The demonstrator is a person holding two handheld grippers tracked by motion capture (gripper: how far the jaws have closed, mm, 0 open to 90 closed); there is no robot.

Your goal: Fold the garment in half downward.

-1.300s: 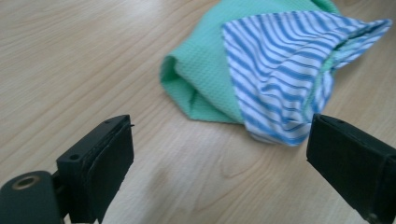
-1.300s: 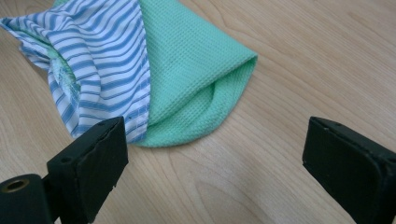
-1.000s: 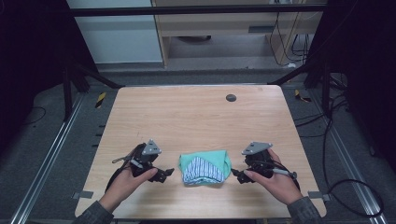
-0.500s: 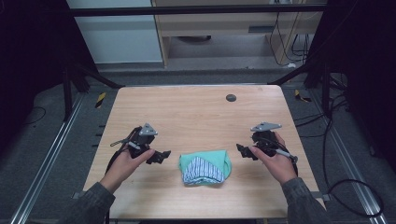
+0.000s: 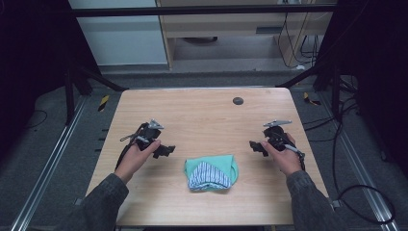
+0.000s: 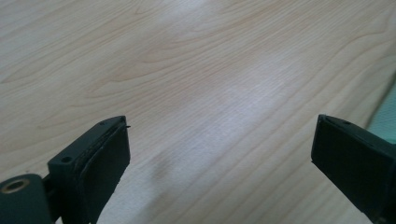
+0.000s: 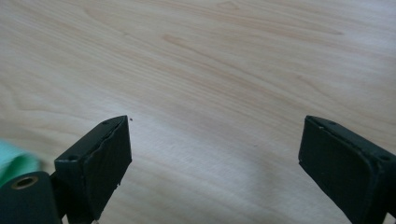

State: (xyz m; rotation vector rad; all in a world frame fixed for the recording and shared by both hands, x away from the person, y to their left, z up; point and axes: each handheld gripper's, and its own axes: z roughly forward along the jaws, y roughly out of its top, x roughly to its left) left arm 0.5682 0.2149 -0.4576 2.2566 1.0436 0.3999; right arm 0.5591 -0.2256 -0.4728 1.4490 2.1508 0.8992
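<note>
Folded cloth (image 5: 210,172), mint green with a blue-and-white striped layer on top, lay on the wooden surface (image 5: 202,115) near its front edge, roughly midway between the person's two hands. That pale surface was the biggest thing before me, with a small dark round spot (image 5: 237,100) toward its far side. The left tongs (image 5: 167,150) hung to the left of the cloth, apart from it, their jaws spread wide with nothing between them; in the left gripper view (image 6: 219,154) bare wood showed in the gap and a sliver of green cloth (image 6: 386,116) at the right edge. The right tongs (image 5: 254,145) stood off to the cloth's right, likewise gaping and empty (image 7: 215,154), with a blurred bit of green (image 7: 14,161) at the left edge.
</note>
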